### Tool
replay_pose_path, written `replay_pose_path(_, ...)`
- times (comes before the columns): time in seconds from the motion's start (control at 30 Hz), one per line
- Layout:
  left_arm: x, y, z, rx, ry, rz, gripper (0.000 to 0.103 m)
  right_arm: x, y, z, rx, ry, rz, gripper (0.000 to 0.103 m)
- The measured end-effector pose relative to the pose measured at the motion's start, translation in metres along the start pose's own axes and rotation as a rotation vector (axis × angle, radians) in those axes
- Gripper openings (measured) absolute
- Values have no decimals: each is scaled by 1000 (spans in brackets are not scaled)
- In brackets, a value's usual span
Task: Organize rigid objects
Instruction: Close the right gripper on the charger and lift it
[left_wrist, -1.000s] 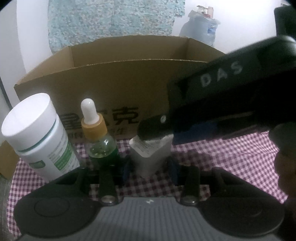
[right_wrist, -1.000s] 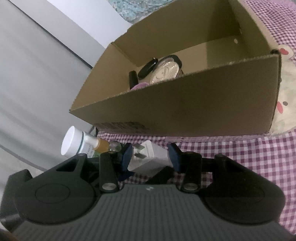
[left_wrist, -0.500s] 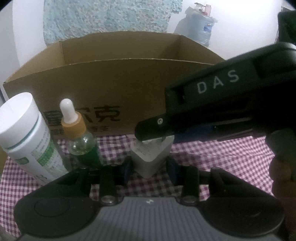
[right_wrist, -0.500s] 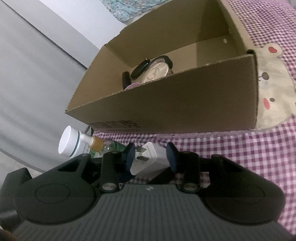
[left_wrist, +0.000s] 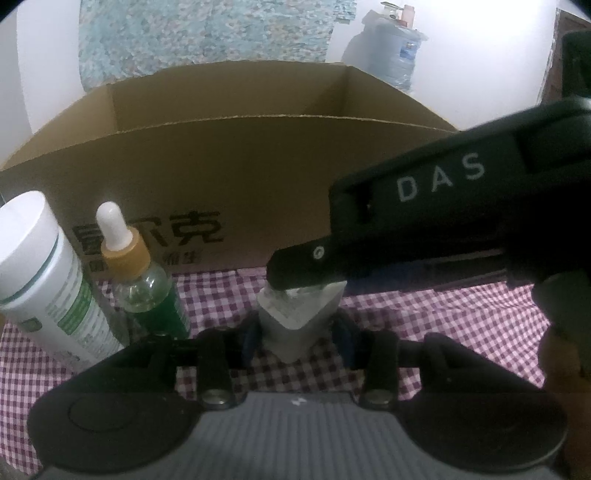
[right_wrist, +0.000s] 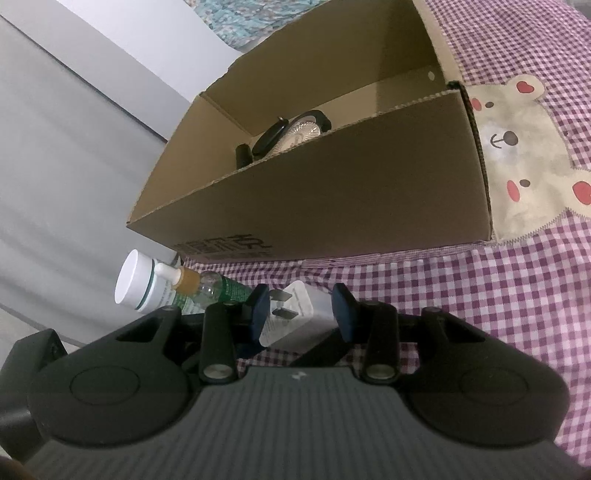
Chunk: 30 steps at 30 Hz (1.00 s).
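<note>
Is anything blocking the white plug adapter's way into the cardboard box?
Only the brown cardboard box's own near wall, which rises between the white plug adapter and the open top. Nothing else shows between them.

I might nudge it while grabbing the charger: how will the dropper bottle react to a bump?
The dropper bottle stands tall and narrow, so it probably tips easily. Its round body would likely roll. It looks like glass, so perhaps fragile, and the white jar close beside it might get knocked.
</note>
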<state>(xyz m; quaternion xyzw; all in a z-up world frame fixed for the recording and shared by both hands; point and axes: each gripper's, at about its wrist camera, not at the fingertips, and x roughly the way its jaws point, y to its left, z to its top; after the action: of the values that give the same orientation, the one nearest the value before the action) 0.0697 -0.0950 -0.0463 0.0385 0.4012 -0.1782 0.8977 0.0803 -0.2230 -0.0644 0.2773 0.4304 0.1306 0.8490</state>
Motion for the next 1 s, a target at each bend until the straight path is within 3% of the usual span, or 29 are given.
replay_pose_path(0.7,-5,2,8,-29,-3,-1,45,-2,8,0,-20,-1,-1,38)
replay_pose_path(1.0,-48,5,15,-12,-77,-3,45,-34,33,-2,-55,-59,23,38)
